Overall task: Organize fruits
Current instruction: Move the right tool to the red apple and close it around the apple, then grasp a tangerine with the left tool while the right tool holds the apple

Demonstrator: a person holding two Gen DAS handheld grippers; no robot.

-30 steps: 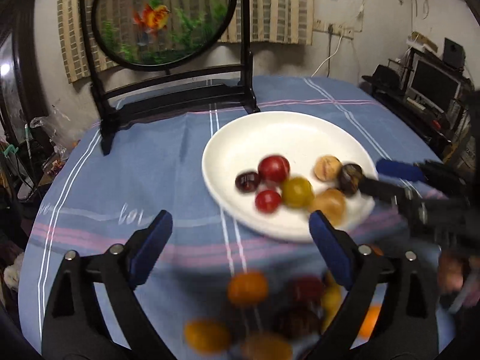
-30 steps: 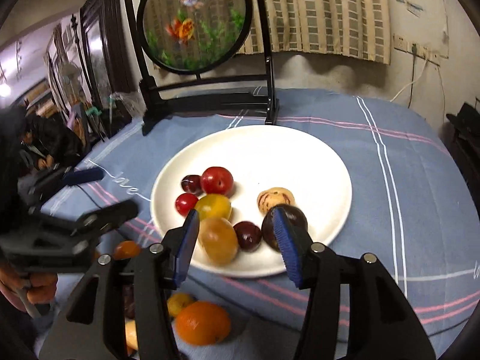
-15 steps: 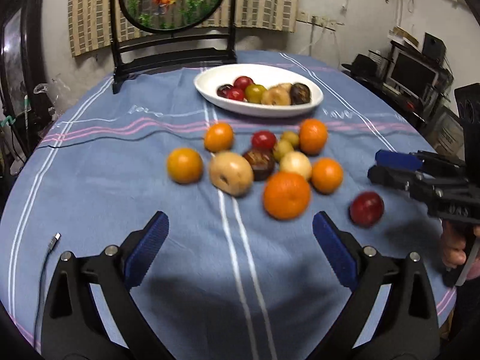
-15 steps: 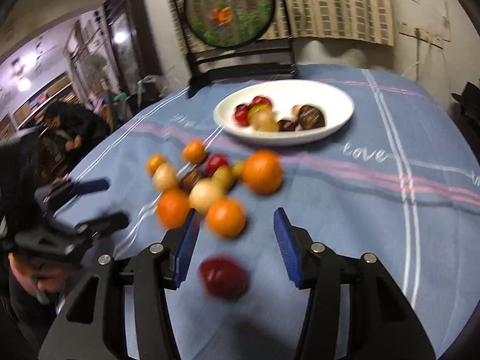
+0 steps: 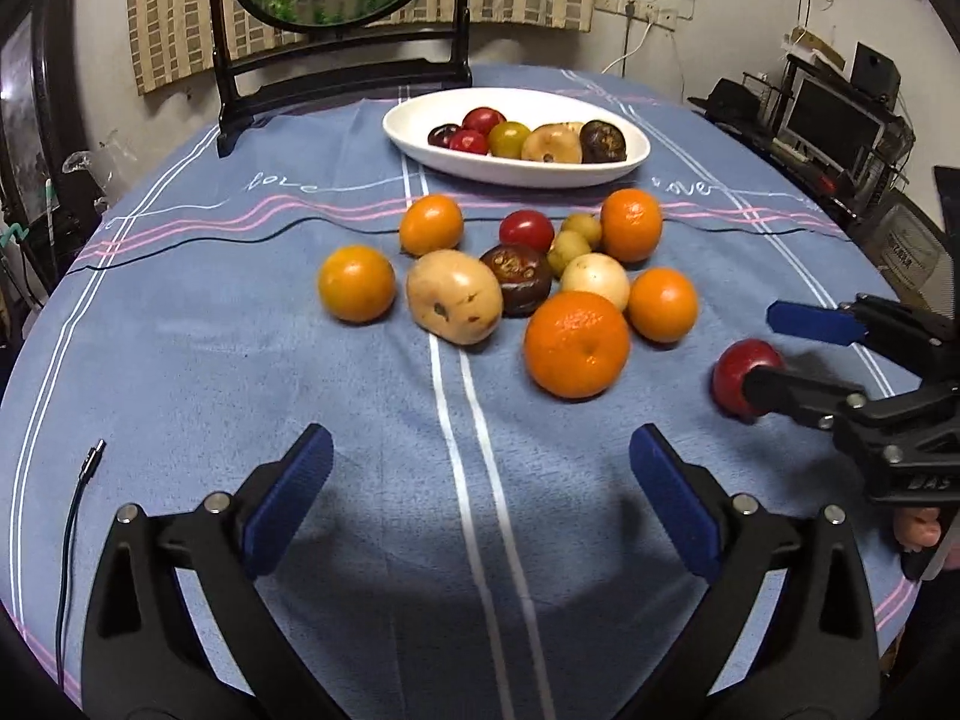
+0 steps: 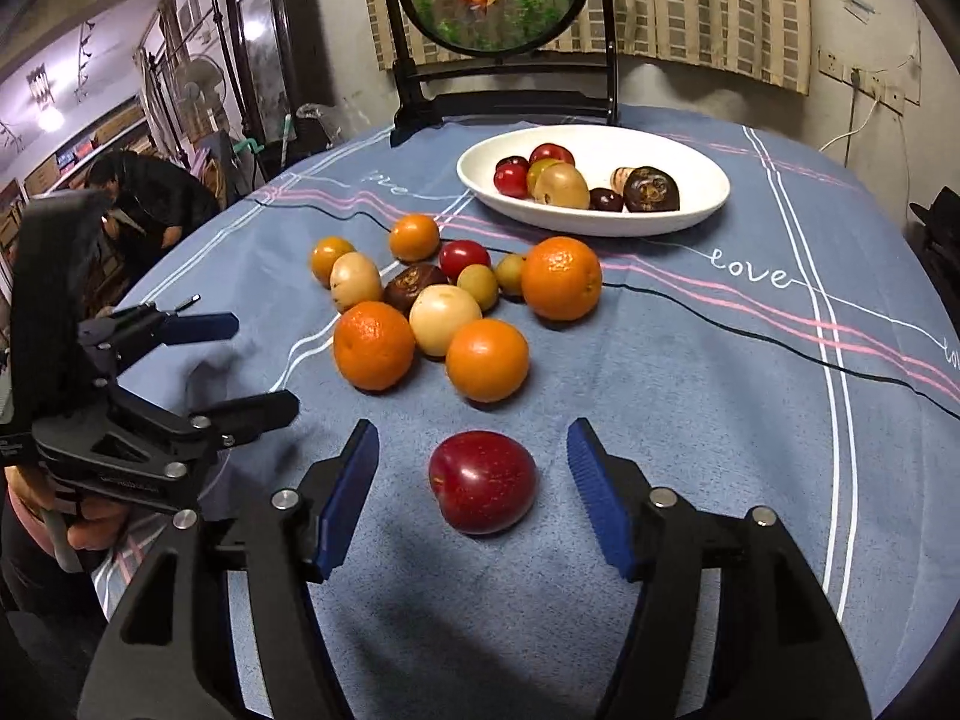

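Observation:
A white plate (image 5: 516,171) at the far side of the table holds several small fruits. In front of it, oranges (image 5: 576,345), a pale pear-like fruit (image 5: 453,297) and other fruits lie loose on the blue cloth. My left gripper (image 5: 480,480) is open over bare cloth short of this heap, with nothing between its fingers. A red apple (image 6: 483,483) lies apart, nearest to me. My right gripper (image 6: 474,462) straddles it with its jaws opening, and the blue pads (image 6: 591,498) stand clear of the apple on both sides.
A round goldfish screen on a black stand (image 5: 342,60) stands behind the plate. A thin black cable (image 5: 78,498) lies at the cloth's left edge. Monitors and clutter (image 5: 834,120) fill the right side of the room. A person (image 6: 150,198) bends over beyond the table's left side.
Both grippers have drawn back from over the plate to the near part of the table. The right jaws have widened, and the red apple now sits between them.

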